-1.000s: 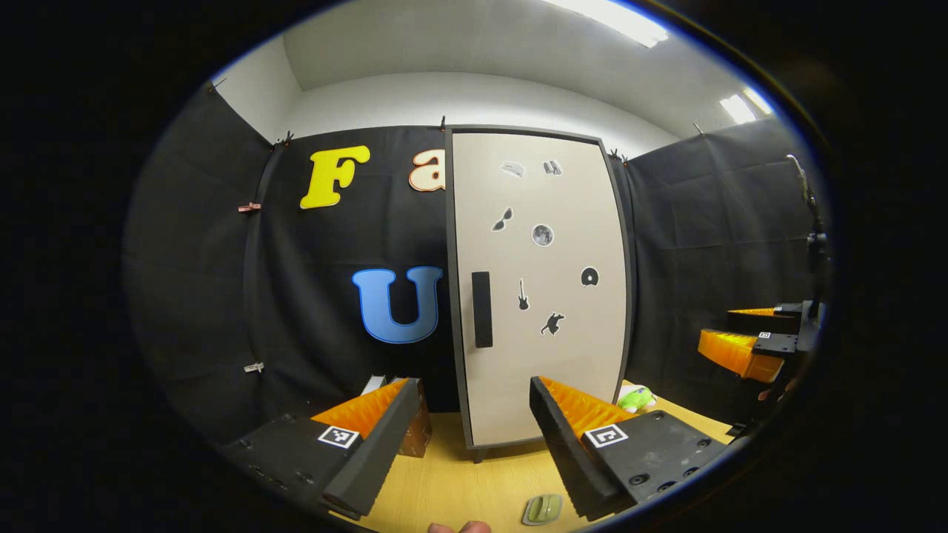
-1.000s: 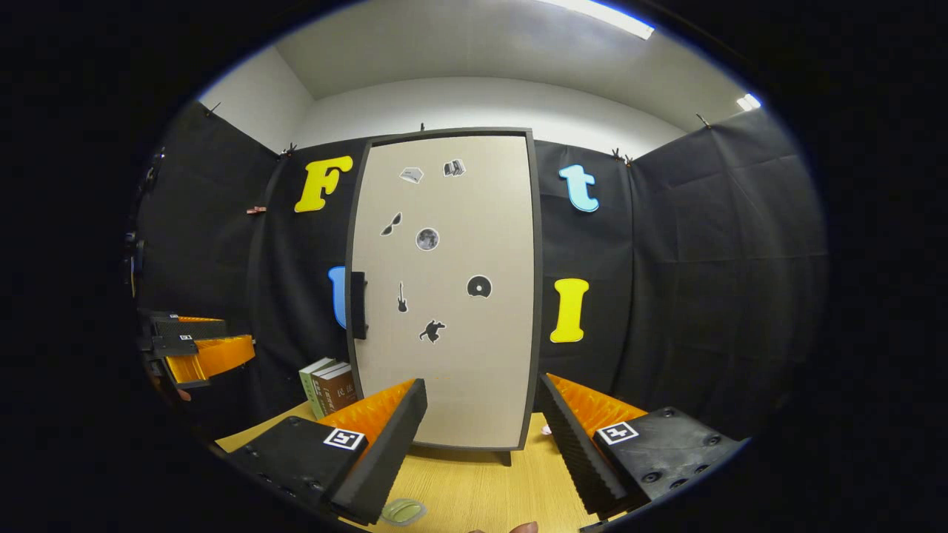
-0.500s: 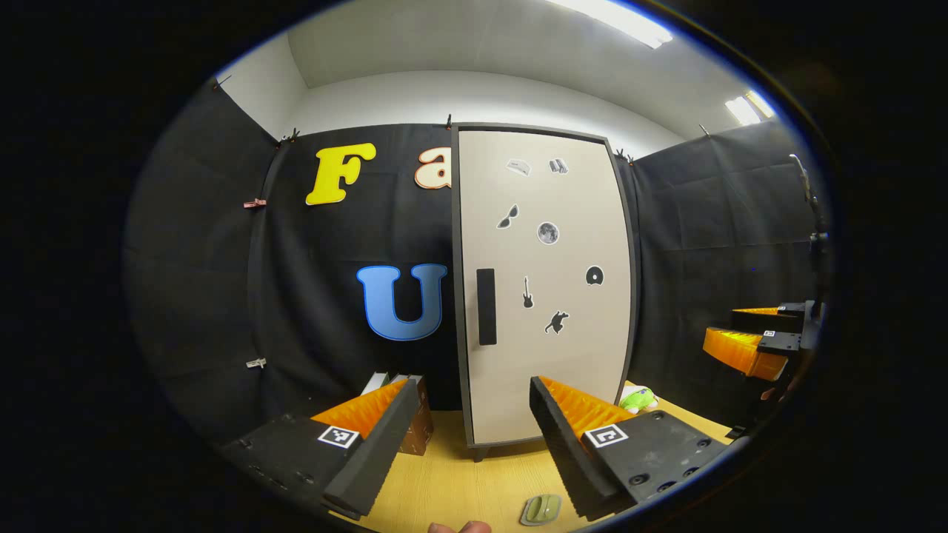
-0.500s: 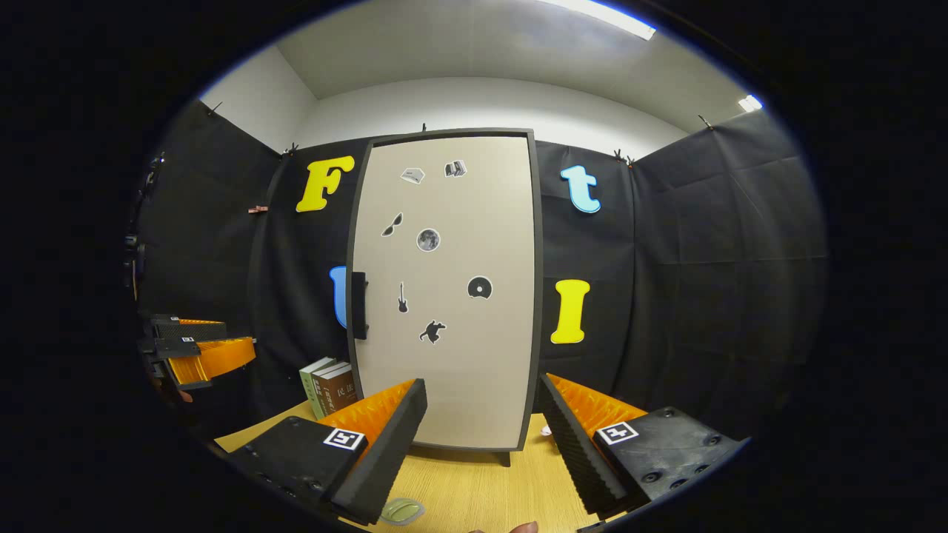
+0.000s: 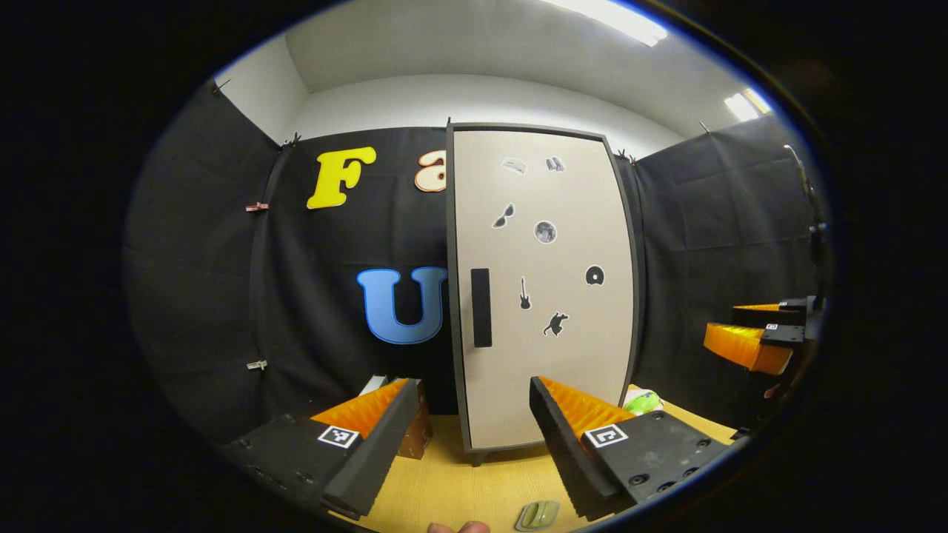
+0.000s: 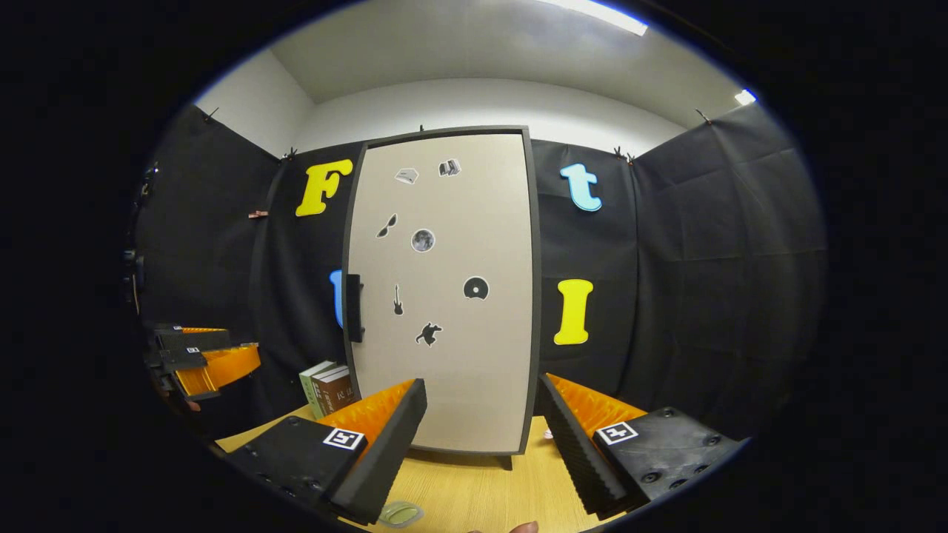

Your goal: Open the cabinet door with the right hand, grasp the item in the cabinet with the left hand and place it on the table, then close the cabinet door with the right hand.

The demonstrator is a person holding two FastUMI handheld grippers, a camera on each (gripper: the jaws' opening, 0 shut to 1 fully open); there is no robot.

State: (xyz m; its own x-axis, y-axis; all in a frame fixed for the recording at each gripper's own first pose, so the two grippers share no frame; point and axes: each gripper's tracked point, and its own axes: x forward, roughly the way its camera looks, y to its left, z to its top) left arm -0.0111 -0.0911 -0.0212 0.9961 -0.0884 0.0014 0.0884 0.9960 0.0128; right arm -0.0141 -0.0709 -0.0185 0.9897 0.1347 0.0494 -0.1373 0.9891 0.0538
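Right gripper view: closed cabinet (image 6: 452, 296).

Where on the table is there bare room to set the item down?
Bare wood lies in front of the closed cabinet, between the books at its left and the green object at its right. Near the front edge, a small green dish takes some room.

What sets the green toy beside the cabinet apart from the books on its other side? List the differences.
The green toy lies low on the table at the cabinet's hinge side; the books stand upright at its handle side. The toy is bright green and rounded; the books are flat-sided blocks, one with a green spine, one brown. The toy is a single piece; the books are a pair, pressed together. Both rest on the table outside the closed cabinet.
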